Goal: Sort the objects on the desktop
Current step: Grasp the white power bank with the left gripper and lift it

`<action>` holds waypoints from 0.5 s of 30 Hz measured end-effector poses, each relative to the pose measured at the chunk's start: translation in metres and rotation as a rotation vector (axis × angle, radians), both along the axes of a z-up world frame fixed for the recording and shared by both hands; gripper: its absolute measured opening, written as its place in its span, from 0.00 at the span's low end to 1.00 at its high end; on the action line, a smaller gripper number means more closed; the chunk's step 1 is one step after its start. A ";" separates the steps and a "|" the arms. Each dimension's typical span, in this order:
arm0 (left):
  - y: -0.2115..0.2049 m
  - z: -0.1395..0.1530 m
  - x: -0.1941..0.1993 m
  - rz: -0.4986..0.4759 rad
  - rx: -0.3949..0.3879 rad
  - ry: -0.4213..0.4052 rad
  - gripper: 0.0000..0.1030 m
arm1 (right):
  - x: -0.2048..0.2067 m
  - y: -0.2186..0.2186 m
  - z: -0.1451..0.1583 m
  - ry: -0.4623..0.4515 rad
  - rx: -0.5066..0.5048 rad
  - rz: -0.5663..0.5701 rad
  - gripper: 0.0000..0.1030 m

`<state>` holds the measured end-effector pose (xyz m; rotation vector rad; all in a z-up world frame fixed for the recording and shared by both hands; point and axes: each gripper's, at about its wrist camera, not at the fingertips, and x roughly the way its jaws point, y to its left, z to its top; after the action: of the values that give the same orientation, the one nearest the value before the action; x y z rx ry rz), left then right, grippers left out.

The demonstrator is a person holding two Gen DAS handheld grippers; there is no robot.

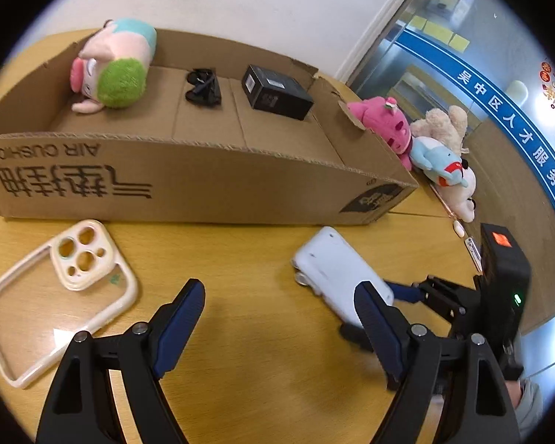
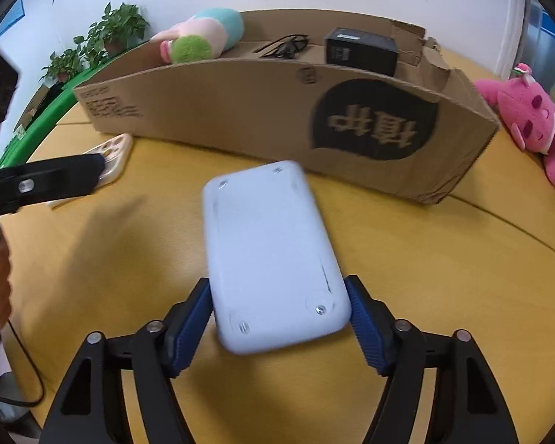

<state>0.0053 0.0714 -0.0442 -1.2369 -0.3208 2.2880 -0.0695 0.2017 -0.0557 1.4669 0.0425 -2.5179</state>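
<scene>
One power bank (image 2: 270, 255), three boxed items, four plushies.

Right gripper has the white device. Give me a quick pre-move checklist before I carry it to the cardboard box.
1. Right gripper pads on both sides of the white device: ok.
2. Device lifted off the table: cannot tell.
3. Free floor space in cardboard box between black cable bundle and black box: ok.
4. Left gripper open, holding nothing: ok.
5. Phone case away from the carry path: ok.
</scene>
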 end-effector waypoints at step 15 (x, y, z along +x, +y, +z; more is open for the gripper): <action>0.033 -0.034 -0.010 -0.147 0.107 -0.160 0.55 | 0.008 -0.030 0.001 0.006 -0.038 -0.014 0.64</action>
<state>-0.0046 0.1047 -0.0782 -1.3455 -0.3907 2.0268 -0.0612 0.1714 -0.0546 1.4498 -0.0143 -2.5206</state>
